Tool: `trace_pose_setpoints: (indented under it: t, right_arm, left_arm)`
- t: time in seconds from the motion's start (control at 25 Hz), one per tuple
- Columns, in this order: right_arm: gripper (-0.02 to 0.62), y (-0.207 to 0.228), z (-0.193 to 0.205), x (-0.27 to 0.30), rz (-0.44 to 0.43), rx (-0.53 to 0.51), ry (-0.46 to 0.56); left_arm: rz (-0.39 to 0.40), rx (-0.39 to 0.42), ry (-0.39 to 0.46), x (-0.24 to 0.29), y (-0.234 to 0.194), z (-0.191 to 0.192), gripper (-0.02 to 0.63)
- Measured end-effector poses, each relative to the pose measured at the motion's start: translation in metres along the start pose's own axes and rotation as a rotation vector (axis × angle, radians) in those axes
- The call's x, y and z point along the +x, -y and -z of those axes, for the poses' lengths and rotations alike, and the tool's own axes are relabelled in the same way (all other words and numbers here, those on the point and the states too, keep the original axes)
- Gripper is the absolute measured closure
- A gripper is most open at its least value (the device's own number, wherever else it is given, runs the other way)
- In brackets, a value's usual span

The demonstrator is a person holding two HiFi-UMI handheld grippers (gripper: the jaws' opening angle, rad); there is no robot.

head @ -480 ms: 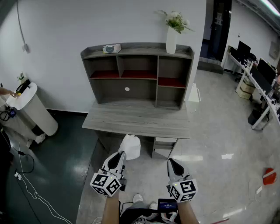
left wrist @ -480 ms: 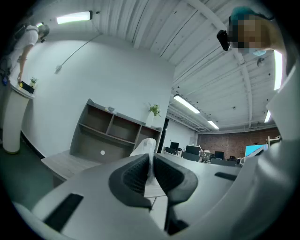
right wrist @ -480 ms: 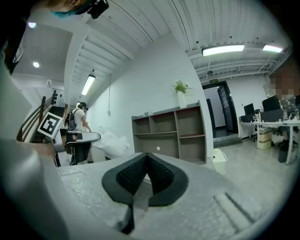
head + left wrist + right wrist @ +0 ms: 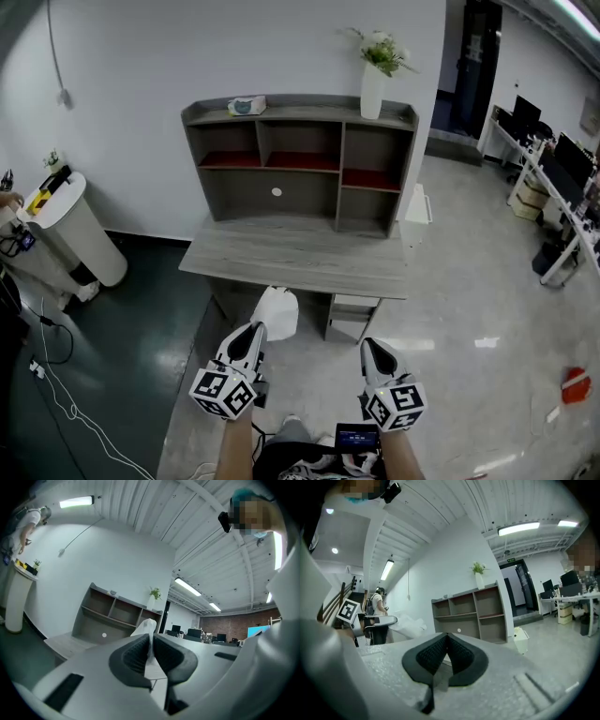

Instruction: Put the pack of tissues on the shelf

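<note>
Left gripper (image 4: 254, 331): jaws clamped on a thin edge of the white pack (image 4: 277, 313). In the left gripper view the gripper (image 4: 151, 638) has its ribbed pads pressed on that edge, and the rest of the pack (image 4: 146, 626) stands up beyond the tips. The gripper is held about level, its marker cube towards the person.

Right gripper (image 4: 368, 345): jaws together, nothing between them. The right gripper view confirms this: the gripper (image 4: 446, 637) has its pads meeting at the tips. It is held beside the left gripper, well apart from the pack.

Pack: off the ground, carried by the left gripper alone. In the head view it shows just before the near edge of the tabletop (image 4: 300, 255), touching neither it nor the shelf (image 4: 300, 157). In the right gripper view the pack (image 4: 411, 623) appears to the left of the shelf (image 4: 469, 612).

Shelf: grey, stands on the far half of the tabletop against the white wall, with open compartments, some with red floors. On its top board, at the right end, a white vase (image 4: 372, 92) with a green plant (image 4: 382, 52); at the left end, a small pale object (image 4: 247, 105), kind not legible.

Surroundings: white bin (image 4: 67, 225) to the left of the tabletop, white cable (image 4: 58, 394) on the dark floor (image 4: 122, 347) below it, desks (image 4: 553, 173) with monitors at far right
</note>
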State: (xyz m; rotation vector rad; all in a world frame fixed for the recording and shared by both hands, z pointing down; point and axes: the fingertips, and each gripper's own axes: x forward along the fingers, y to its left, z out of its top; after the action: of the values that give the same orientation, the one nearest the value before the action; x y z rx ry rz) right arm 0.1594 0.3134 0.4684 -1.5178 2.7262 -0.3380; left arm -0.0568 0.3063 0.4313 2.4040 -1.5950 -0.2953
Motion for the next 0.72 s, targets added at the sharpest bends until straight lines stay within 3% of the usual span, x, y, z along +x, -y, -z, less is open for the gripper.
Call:
trace_pose_setpoints:
  t: [0.28, 0.48, 0.72]
  right_arm:
    - [0.591, 0.009, -0.024, 0.023, -0.098, 0.083, 0.091]
    - [0.591, 0.033, -0.015, 0.078, -0.043, -0.044, 0.016]
    - [0.591, 0.072, -0.019, 0.184, 0.006, -0.045, -0.007]
  left_arm:
    - [-0.007, -0.010, 0.017, 0.022, -0.011, -0.007, 0.583]
    - [-0.018, -0.028, 0.016, 0.062, -0.045, -0.006, 0.583]
    - [0.025, -0.040, 0.021, 0.162, -0.109, -0.017, 0.583]
